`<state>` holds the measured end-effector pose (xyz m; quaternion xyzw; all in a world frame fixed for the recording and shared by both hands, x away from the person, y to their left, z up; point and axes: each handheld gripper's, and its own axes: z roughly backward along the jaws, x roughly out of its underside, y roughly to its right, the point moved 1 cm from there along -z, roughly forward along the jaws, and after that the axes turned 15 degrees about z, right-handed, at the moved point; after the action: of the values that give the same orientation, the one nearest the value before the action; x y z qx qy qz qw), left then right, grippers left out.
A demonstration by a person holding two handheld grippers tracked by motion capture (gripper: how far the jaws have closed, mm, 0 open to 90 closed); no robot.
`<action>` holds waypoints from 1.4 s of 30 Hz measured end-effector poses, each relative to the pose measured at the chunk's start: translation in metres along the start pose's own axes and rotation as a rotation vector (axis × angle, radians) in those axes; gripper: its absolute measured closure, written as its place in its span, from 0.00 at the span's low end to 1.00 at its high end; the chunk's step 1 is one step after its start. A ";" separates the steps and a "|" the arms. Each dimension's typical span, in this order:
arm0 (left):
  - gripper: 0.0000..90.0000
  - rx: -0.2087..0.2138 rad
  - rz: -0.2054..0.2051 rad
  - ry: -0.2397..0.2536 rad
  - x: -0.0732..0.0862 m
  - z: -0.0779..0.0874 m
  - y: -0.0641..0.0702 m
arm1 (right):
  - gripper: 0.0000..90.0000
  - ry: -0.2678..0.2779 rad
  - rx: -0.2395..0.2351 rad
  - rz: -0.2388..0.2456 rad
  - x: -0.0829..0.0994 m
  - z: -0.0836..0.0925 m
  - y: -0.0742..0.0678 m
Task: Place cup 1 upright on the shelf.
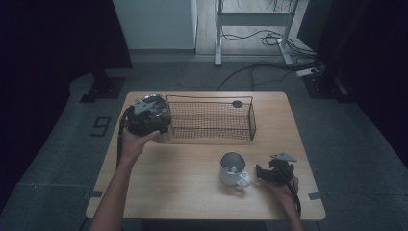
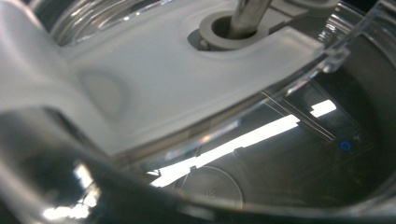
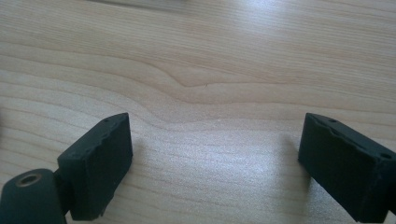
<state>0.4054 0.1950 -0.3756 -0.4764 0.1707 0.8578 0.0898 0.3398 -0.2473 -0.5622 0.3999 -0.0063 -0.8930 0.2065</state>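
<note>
At the table's far left my left gripper is shut on a clear glass vessel and holds it by the left end of a black wire basket. Up close, the left gripper view has the vessel's clear wall, a white translucent lid piece and a metal rod through it. A metal mug stands upright at the front right, its pale handle toward my right gripper. That right gripper is open just right of the mug, over bare wood with nothing between its jaws.
The wooden table is bordered by grey floor on all sides. A small dark round thing lies at the basket's far right corner. Cables and a desk frame are on the floor beyond the table.
</note>
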 end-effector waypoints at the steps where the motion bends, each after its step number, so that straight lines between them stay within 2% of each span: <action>1: 0.05 0.014 0.003 0.010 -0.003 -0.002 0.004 | 0.11 0.000 0.000 0.000 0.000 0.000 0.000; 11: 0.05 0.031 -0.011 -0.003 -0.018 -0.021 0.020 | 0.11 0.002 0.002 -0.004 0.000 0.000 0.000; 25: 0.05 0.051 0.027 -0.001 -0.033 -0.034 0.022 | 0.12 0.003 0.007 -0.006 0.000 0.000 0.000; 34: 0.05 0.038 0.030 -0.014 -0.039 -0.045 0.022 | 0.12 0.002 0.010 -0.004 0.000 0.000 0.000; 39: 0.05 0.024 0.049 -0.016 -0.041 -0.053 0.020 | 0.12 0.002 0.010 -0.005 0.000 0.000 0.000; 42: 0.05 0.021 0.044 -0.017 -0.041 -0.054 0.020 | 0.12 0.004 0.009 -0.005 0.000 0.000 0.000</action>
<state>0.4636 0.1567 -0.3628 -0.4643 0.1892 0.8618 0.0776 0.3397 -0.2475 -0.5622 0.4025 -0.0091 -0.8927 0.2023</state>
